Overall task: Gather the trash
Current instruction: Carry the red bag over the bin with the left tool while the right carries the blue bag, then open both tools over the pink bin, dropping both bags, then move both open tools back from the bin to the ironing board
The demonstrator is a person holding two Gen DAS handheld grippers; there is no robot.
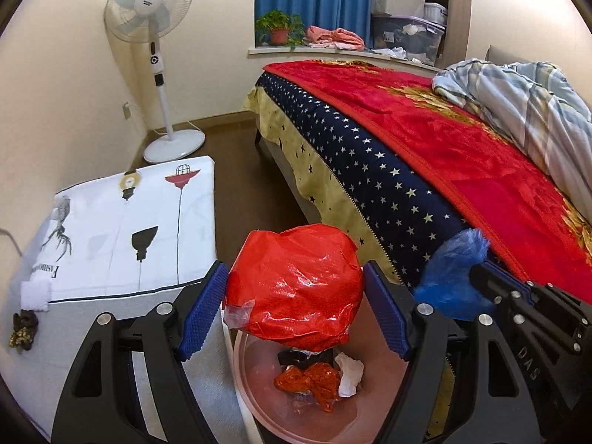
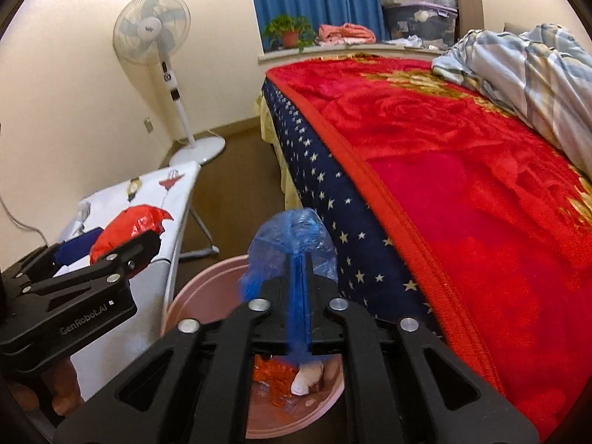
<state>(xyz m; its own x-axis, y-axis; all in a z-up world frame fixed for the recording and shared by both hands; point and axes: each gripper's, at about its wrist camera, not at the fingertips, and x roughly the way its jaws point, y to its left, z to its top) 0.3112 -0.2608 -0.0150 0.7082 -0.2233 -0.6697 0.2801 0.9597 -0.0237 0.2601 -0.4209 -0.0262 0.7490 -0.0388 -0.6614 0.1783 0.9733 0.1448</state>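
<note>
A crumpled red plastic bag (image 1: 296, 281) fills the space between my left gripper's (image 1: 296, 273) blue pads, which press on both its sides. It hangs over a pink bin (image 1: 255, 399) holding an orange bag (image 1: 310, 381) and white tissue (image 1: 349, 373). My right gripper (image 2: 301, 261) has its pads nearly together on a thin blue plastic bag (image 2: 292, 240) that puffs out past the fingertips, above the same pink bin (image 2: 199, 288). The right wrist view shows the left gripper (image 2: 111, 244) with the red bag (image 2: 129, 225) at the left. The right gripper (image 1: 477, 275) and blue bag (image 1: 455, 270) appear at the right of the left wrist view.
A bed with a red blanket (image 2: 462, 185) runs along the right, close to the bin. A stand covered in white printed cloth (image 1: 129, 229) is at the left, with a white tissue (image 1: 35, 294) and a dark scrap (image 1: 24, 329) on it. A pedestal fan (image 1: 155, 55) stands behind it.
</note>
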